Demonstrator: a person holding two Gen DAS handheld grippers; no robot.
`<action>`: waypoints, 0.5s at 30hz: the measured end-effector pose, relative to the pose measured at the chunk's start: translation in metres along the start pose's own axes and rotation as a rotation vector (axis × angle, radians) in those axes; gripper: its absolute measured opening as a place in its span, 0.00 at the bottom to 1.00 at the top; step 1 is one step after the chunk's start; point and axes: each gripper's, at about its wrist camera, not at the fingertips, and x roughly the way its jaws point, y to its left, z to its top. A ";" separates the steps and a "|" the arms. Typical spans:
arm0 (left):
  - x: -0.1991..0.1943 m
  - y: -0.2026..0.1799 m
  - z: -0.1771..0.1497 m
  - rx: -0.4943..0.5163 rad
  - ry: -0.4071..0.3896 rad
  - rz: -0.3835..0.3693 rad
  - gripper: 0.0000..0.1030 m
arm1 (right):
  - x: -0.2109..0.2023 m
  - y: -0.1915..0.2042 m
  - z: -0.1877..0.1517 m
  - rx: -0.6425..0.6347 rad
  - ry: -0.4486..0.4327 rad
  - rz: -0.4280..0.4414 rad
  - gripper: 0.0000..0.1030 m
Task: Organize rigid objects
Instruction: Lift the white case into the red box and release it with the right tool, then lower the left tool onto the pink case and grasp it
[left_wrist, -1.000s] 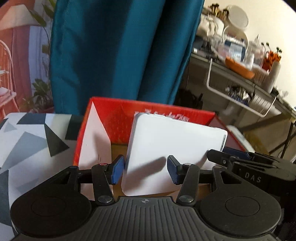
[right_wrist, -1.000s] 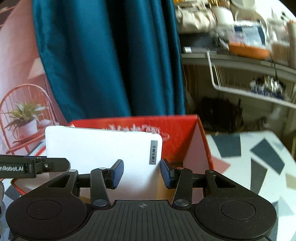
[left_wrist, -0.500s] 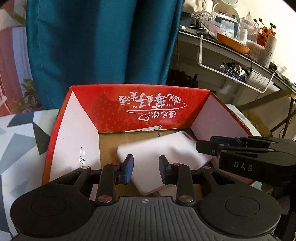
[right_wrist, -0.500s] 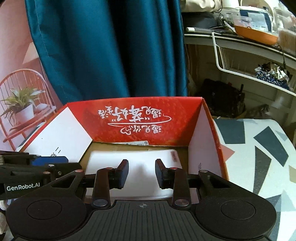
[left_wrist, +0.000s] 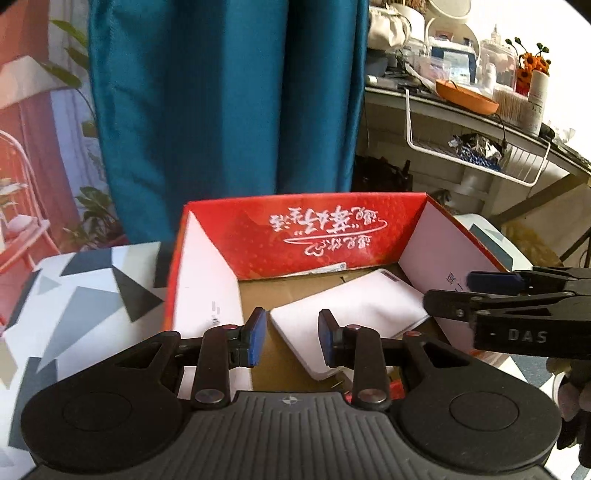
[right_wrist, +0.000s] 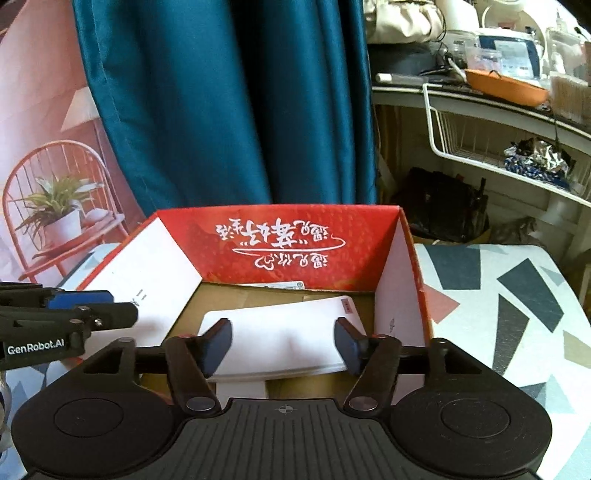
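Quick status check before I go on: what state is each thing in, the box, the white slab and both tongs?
Red box: open-topped, upright on the patterned table.
White slab: lying flat on the box floor, released.
Left tongs: narrowly open, holding nothing.
Right tongs: jaws opening, nothing gripped, above the slab.

The red box (right_wrist: 295, 236) is printed cardboard, glossy red on its back wall, with matt white side flaps and a raw brown floor. In it lies a smooth white slab (right_wrist: 284, 336) of matt plastic. Behind hangs a teal cloth curtain (left_wrist: 221, 103) with a slight sheen; the tablecloth (right_wrist: 498, 295) looks matt.
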 end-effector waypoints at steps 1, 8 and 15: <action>-0.005 0.001 -0.001 0.000 -0.006 0.005 0.36 | -0.005 0.000 0.000 0.003 -0.007 0.005 0.65; -0.052 0.007 -0.014 -0.021 -0.078 0.011 0.95 | -0.046 0.003 -0.011 -0.003 -0.091 0.012 1.00; -0.074 0.018 -0.037 -0.148 -0.054 -0.013 1.00 | -0.082 0.007 -0.034 0.030 -0.171 0.011 1.00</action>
